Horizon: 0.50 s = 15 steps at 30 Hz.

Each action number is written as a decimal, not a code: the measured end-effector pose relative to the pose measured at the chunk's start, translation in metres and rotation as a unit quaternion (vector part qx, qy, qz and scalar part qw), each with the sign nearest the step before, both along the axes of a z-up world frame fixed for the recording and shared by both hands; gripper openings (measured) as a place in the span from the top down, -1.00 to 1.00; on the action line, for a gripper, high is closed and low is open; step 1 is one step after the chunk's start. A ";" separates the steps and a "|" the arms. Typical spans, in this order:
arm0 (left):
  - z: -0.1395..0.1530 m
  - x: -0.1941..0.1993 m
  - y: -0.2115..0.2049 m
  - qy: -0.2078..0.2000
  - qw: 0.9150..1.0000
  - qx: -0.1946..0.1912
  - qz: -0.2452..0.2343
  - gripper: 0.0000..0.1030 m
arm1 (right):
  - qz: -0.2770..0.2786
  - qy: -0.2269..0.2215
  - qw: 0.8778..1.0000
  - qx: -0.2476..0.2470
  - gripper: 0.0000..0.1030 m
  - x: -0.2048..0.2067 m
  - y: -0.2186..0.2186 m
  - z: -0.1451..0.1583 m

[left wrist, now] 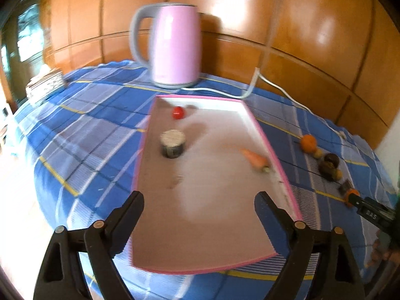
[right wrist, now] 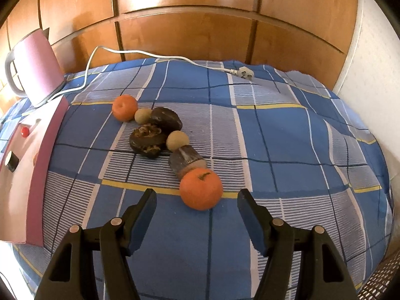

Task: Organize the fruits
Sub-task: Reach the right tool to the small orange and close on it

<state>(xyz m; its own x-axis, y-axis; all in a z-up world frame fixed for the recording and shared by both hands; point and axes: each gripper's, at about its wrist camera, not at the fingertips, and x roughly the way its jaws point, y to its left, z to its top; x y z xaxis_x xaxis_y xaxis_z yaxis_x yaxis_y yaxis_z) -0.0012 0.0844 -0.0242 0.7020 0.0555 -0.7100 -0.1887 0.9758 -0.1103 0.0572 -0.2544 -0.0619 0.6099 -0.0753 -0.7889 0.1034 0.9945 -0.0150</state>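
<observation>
Fruits are seen lined up on the blue checked cloth covering the desk [right wrist: 275, 130], right of the pink-rimmed tray [left wrist: 272, 150]. Nearest the right gripper [right wrist: 196, 203] lies a glossy orange [right wrist: 201, 189] with a green stem scar on top; it is positioned just ahead of the widely spread fingers [right wrist: 142, 215], which hold nothing. Behind it, touching in a chain, are noted a brown cylindrical item [right wrist: 186, 160], two pale round fruits [right wrist: 177, 140], two dark wrinkled lumps [right wrist: 147, 141], and a second orange [right wrist: 124, 107]. Inside the tray are recorded a red ball-shaped fruit [left wrist: 178, 112], a small jar [left wrist: 172, 143] and a carrot [left wrist: 256, 160]. The left gripper [left wrist: 198, 207] is held wide open and empty over the tray's near end. A pink kettle [left wrist: 172, 45] stands behind.
</observation>
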 end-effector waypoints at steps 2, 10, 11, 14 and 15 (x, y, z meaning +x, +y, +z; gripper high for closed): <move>-0.001 -0.004 0.012 0.001 1.000 -0.001 0.025 -0.85 | 0.002 -0.002 1.000 -0.002 -0.32 0.002 0.000 0.000; -0.013 -0.005 0.032 0.025 0.997 -0.018 0.072 -0.89 | 0.009 0.007 1.000 -0.014 -0.32 0.012 0.002 -0.005; -0.014 -0.005 0.032 0.028 0.997 -0.019 0.072 -0.89 | 0.008 0.009 1.000 -0.016 -0.32 0.012 0.002 -0.007; -0.016 -0.005 0.032 0.030 0.997 -0.020 0.074 -0.89 | 0.012 0.016 1.000 -0.020 -0.21 0.014 0.003 -0.012; -0.017 -0.004 0.033 0.031 0.996 -0.022 0.075 -0.89 | 0.017 0.021 0.999 -0.023 0.06 0.014 0.004 -0.015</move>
<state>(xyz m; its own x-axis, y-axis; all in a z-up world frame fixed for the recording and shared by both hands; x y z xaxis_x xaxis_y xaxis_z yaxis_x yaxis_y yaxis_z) -0.0047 0.1178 -0.0411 0.6428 0.1243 -0.7558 -0.3395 0.9308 -0.1356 0.0709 -0.2502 -0.0765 0.5795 -0.0907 -0.8099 0.0671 0.9957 -0.0636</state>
